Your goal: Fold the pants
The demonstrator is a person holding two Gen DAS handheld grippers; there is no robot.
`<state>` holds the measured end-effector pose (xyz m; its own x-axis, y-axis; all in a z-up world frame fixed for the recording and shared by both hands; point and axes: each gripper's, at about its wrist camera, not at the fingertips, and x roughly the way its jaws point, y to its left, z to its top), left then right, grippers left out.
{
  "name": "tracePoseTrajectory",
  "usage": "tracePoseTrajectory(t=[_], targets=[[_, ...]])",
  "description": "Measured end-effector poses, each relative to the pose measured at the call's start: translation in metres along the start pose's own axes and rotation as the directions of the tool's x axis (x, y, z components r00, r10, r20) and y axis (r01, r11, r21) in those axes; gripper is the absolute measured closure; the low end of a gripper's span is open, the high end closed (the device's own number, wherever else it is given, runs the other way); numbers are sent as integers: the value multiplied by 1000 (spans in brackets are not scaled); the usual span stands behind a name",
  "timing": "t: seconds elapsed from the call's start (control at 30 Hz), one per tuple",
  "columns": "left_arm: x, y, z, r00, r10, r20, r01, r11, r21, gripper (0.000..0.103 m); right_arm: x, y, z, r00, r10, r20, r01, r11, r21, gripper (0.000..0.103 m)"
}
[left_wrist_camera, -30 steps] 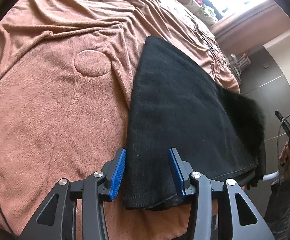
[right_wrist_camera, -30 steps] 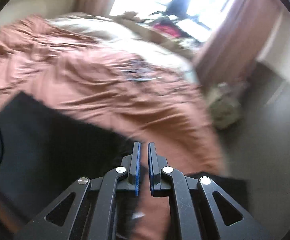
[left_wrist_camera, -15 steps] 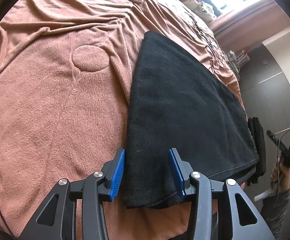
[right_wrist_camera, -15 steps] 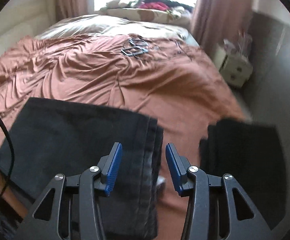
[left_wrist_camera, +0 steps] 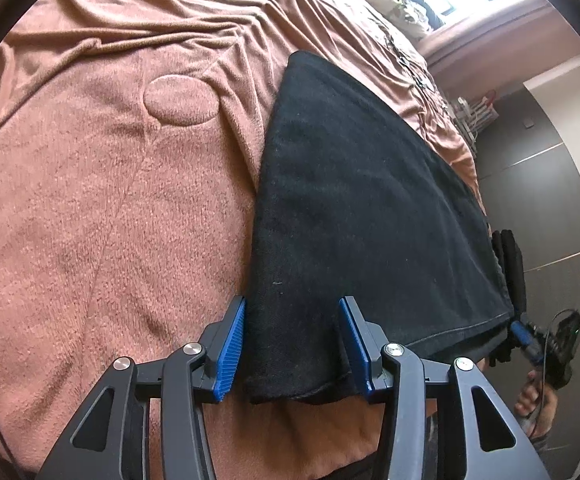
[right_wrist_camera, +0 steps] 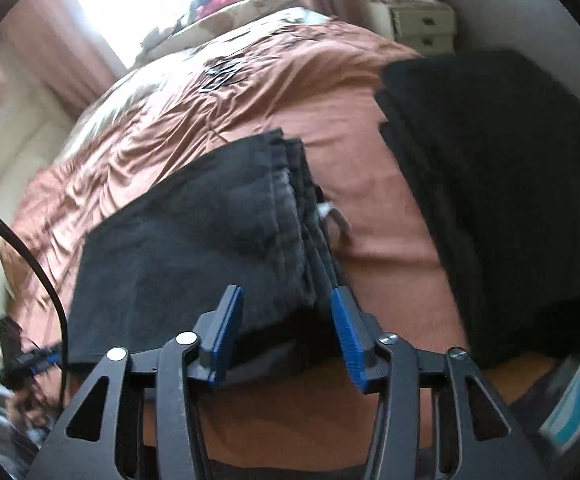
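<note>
The black pants lie folded flat in several layers on the brown bedspread. My left gripper is open, its blue pads either side of the near left corner of the fold. In the right wrist view the same pants show stacked layer edges on their right side. My right gripper is open and empty, its pads straddling the near right corner of the pants. It also shows at the far right of the left wrist view, held in a hand.
A second folded stack of dark clothes lies on the bed right of the pants. A white tag or scrap lies between them. Pillows and clothes are piled under the window. A small white drawer unit stands beside the bed.
My right gripper opened from shut, letting go of the pants' upper layer, which now lies flat, and has dropped down close to the pants' right corner. The left gripper has stayed put and open.
</note>
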<state>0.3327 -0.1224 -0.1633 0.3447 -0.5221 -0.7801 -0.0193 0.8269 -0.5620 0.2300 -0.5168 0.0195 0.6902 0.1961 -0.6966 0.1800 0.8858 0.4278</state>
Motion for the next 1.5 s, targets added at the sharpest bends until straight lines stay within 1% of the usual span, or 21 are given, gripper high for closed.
tracePoseTrajectory(t=[0.03,0.13,0.17,0.23,0.3,0.37,0.47,0.57,0.63,0.8,0.83,0.9,1.0,1.03,1.07,1.13,1.17,1.23,1.37,1.43,1.5], targets=[[0,1,0,1000,-7,-2,7,1000,-1,55,0,-9,-7,1000,26,6,-27,999,44,43],[2,4,3,999,-36,-18,36,999,-8,55,4,-29,-22,995,98,3,-98,986,135,40],[2,4,5,999,-39,-23,39,999,-8,55,3,-32,-29,992,123,2,-122,980,160,36],[4,3,9,999,-40,-32,39,999,-6,55,4,-40,-36,988,155,6,-153,968,199,32],[3,3,14,999,-40,-24,40,999,-6,55,8,-48,-43,983,186,0,-180,953,246,31],[3,2,17,999,-37,-24,37,999,3,55,13,-55,-49,973,233,2,-223,932,286,24],[7,4,24,998,-46,-36,46,999,-2,55,22,-62,-54,958,288,4,-274,906,322,23],[13,2,30,998,-43,-44,44,999,5,55,38,-65,-53,933,358,29,-343,866,364,23],[14,0,34,998,-37,-43,38,999,15,55,46,-70,-49,924,379,50,-368,846,385,23],[19,-1,44,998,-34,-49,35,999,20,55,68,-88,-38,918,388,85,-384,811,442,23],[20,-1,45,998,-34,-50,35,999,21,55,76,-94,-36,917,389,90,-384,797,466,23],[22,-2,49,998,-29,-50,30,999,25,55,83,-106,-32,921,377,96,-372,784,498,23],[24,-3,56,999,-20,-47,21,999,27,55,86,-122,-28,936,332,113,-341,787,514,24],[25,-2,58,999,-18,-46,19,999,27,55,85,-126,-27,943,310,121,-327,795,511,31],[25,-3,60,999,-15,-47,17,999,28,55,83,-128,-24,948,294,122,-314,806,502,48],[25,-2,64,999,-10,-42,12,1000,29,55,80,-132,-18,952,281,123,-305,827,473,65],[24,-2,66,999,-7,-39,8,1000,28,55,78,-128,-16,954,274,122,-299,843,448,71],[21,0,70,1000,-1,-31,2,1000,26,55,70,-120,-12,966,221,131,-255,887,386,78],[18,1,80,1000,-1,-21,2,1000,27,55,55,-109,-19,968,160,192,-215,926,310,81],[21,-1,85,1000,10,-25,-9,999,39,55,64,-114,-29,974,129,186,-181,936,302,81],[26,-2,90,999,13,-33,-11,999,41,55,78,-121,-32,978,124,169,-174,929,325,81]])
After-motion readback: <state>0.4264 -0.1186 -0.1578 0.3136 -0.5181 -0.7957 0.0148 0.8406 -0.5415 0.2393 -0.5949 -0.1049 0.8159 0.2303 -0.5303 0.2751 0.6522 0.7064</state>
